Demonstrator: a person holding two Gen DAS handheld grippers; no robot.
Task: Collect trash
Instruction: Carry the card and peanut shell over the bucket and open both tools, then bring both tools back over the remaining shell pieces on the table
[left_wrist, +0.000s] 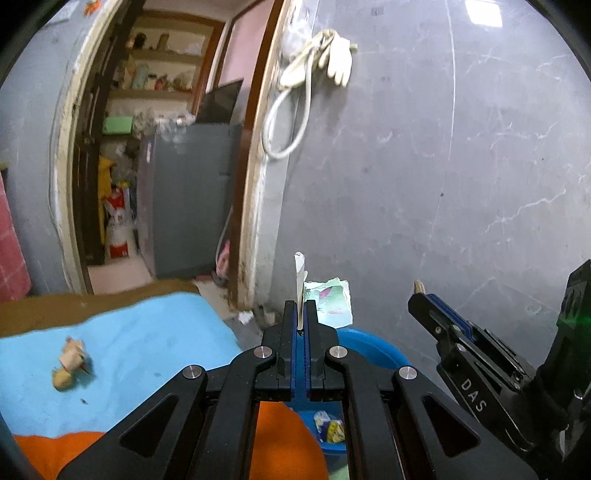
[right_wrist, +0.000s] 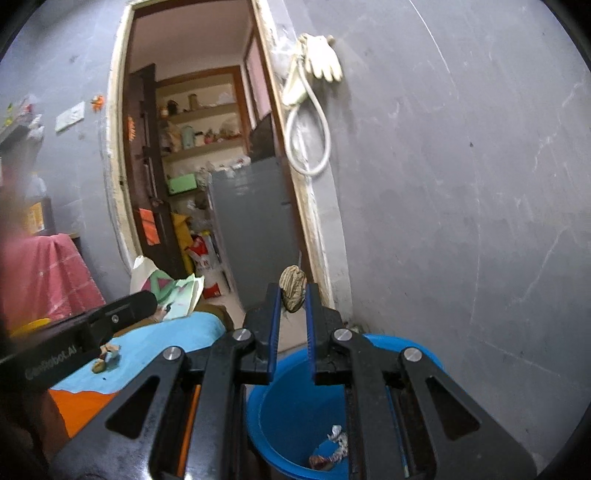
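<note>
My left gripper (left_wrist: 301, 317) is shut on a crumpled white and green paper (left_wrist: 328, 302), which sticks up from its tips over the far rim of a blue bucket (left_wrist: 373, 349). My right gripper (right_wrist: 291, 306) is shut on a brown striped husk (right_wrist: 293, 290) above the same blue bucket (right_wrist: 280, 398). Wrappers (right_wrist: 332, 450) lie at the bucket's bottom. In the left wrist view the right gripper (left_wrist: 421, 295) comes in from the right with the husk's tip (left_wrist: 419, 285) showing. The right wrist view has the left gripper (right_wrist: 146, 301) and its paper (right_wrist: 177, 291) at left.
A blue cloth (left_wrist: 140, 339) over an orange one (left_wrist: 280, 435) covers the surface at left; a small brown and pink scrap (left_wrist: 70, 363) lies on it. A grey wall (left_wrist: 443, 166) stands close behind the bucket. A doorway (left_wrist: 166, 147) opens onto shelves and a grey cabinet.
</note>
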